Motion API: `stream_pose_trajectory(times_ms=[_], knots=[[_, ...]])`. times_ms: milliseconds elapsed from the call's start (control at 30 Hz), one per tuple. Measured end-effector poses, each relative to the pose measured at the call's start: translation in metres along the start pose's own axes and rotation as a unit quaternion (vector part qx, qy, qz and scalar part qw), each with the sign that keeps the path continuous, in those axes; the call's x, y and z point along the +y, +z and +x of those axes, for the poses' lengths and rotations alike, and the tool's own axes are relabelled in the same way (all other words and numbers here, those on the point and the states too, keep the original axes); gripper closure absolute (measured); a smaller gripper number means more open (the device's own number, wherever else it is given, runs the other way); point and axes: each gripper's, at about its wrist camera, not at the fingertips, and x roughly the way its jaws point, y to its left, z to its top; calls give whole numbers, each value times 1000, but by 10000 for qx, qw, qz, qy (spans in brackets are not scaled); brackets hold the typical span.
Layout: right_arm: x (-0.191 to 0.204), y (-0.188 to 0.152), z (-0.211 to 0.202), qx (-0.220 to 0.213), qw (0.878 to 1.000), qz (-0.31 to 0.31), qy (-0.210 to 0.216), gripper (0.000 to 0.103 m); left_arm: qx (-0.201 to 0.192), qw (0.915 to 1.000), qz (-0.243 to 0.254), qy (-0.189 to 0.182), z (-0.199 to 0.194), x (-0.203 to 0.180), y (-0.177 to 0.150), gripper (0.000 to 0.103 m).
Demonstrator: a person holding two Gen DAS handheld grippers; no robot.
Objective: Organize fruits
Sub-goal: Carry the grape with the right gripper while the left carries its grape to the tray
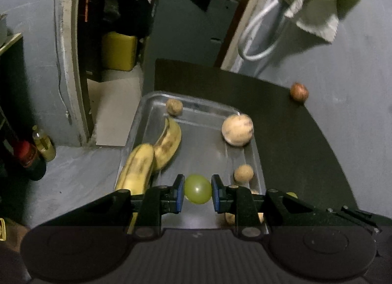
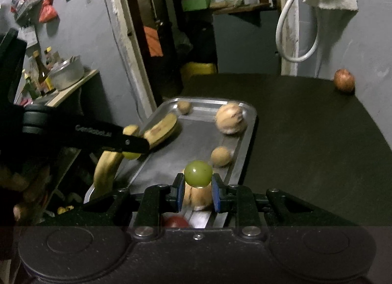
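Left tongs (image 1: 198,192) gripping a green grape (image 1: 198,188) over the tray (image 1: 147,102), right tongs (image 2: 198,192) gripping another grape (image 2: 198,173), red fruit (image 2: 176,221) below seen only from right wrist

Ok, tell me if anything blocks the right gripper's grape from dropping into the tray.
Partly. The right gripper holds a grape over the tray's near end, and a pale fruit lies right under it. The tray floor just beyond, toward the bananas, looks bare.
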Motion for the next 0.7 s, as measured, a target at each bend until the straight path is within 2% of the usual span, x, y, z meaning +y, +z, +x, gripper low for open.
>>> stream_pose_trajectory(times_ms=[267, 700], knots=[[4, -14, 2, 329, 9994, 98, -105, 78, 361, 9989, 311, 34, 5, -2, -13, 78], [1, -19, 8, 449, 9986, 202, -195, 78, 525, 9977, 416, 110, 13, -1, -18, 78]])
